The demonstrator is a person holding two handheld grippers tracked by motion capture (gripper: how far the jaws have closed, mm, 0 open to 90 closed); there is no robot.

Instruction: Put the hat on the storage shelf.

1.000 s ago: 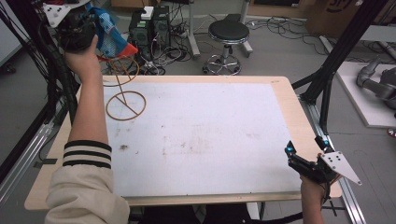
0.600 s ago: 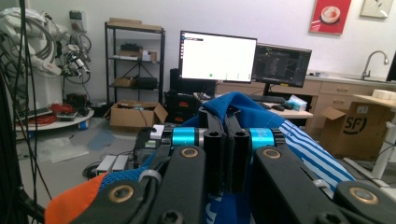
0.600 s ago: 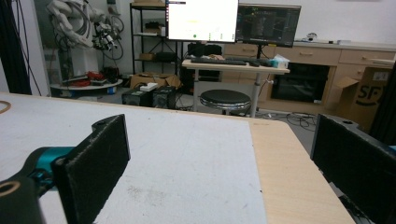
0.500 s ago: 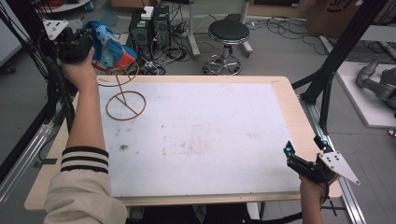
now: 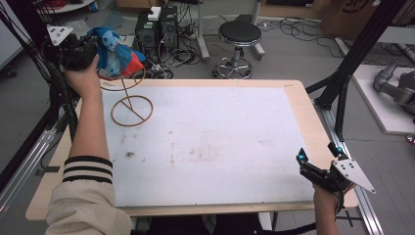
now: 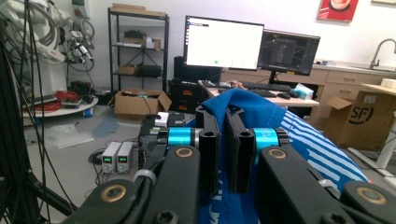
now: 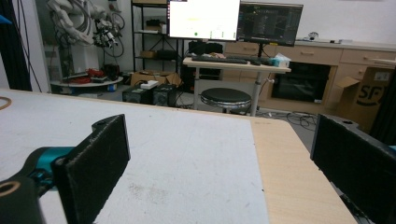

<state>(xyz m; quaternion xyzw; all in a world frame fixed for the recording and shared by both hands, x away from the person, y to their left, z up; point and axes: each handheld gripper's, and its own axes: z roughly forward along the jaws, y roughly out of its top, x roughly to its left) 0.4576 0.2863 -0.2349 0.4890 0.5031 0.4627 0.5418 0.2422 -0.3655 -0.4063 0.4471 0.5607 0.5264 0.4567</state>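
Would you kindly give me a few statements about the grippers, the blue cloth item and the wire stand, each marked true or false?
1. The left gripper is shut on the blue cloth item. True.
2. The right gripper holds the cloth too. False: its jaws stand wide open, holding nothing, at the table's near right corner.
3. The wire stand has its ring base on the white mat. True.
4. The cloth lies flat on the mat. False: it is held up beyond the table's far left corner.

Blue, white-striped, red cloth (image 5: 116, 58)
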